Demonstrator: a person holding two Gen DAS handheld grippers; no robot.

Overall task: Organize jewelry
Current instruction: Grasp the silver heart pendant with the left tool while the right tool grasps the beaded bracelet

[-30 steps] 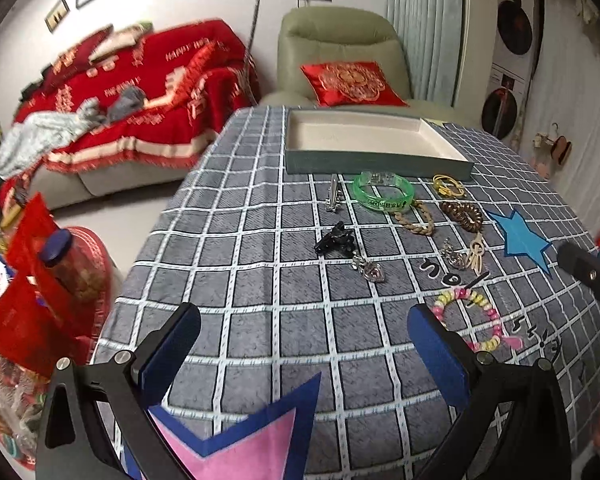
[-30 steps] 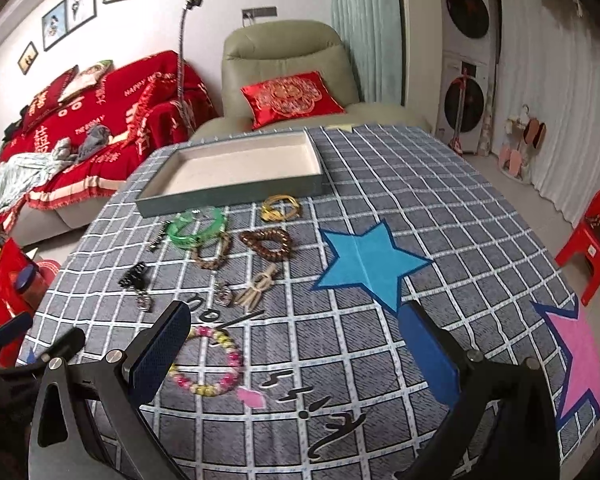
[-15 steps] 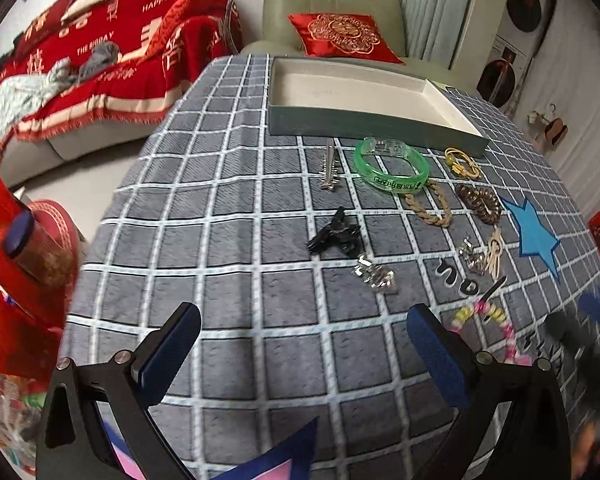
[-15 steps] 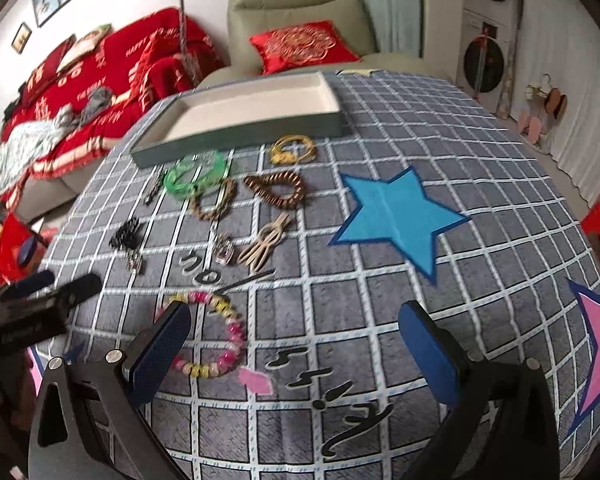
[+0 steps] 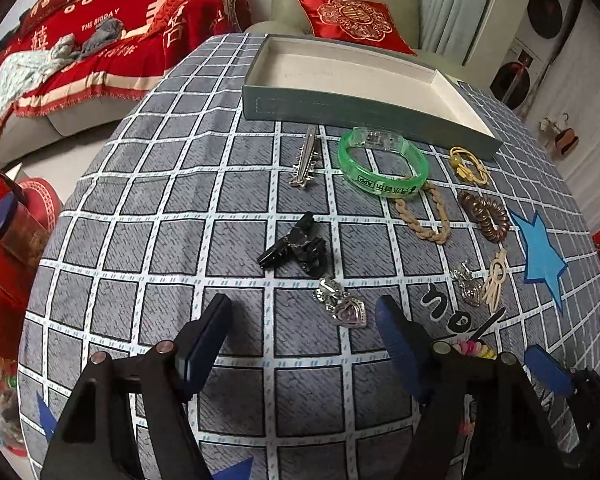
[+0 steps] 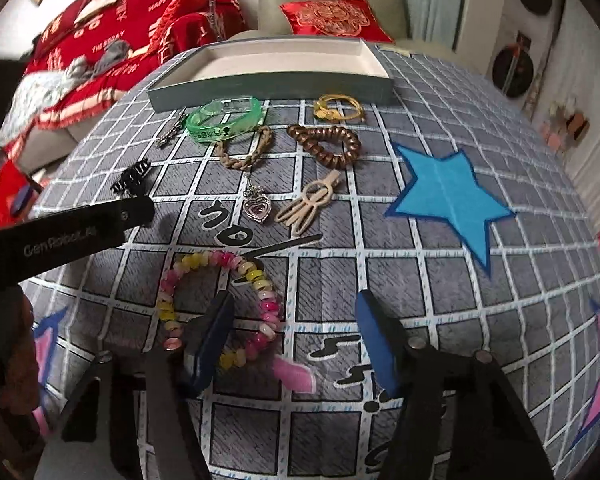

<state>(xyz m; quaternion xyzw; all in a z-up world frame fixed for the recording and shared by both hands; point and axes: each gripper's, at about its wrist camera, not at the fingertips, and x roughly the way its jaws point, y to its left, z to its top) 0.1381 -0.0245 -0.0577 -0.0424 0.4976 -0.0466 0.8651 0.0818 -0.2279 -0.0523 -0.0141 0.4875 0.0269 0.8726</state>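
closing jaws: both grippers have just been narrowing; neither pad presses on anything yet.
right gripper: parted, nothing grasped. its left pad sits inside the ring of the beaded bracelet; you risk pinching one strand and dragging the loop across the tablecloth.
left gripper: parted, nothing grasped. the silver heart pendant lies between the pads; low and flat, it may skid out as you clamp.
crowding: the grippers work just beside each other; watch for a knock.
black clip: just beyond the pendant; a wide sweep may shove it.
tray: empty at the far edge, with the green bangle near its wall.
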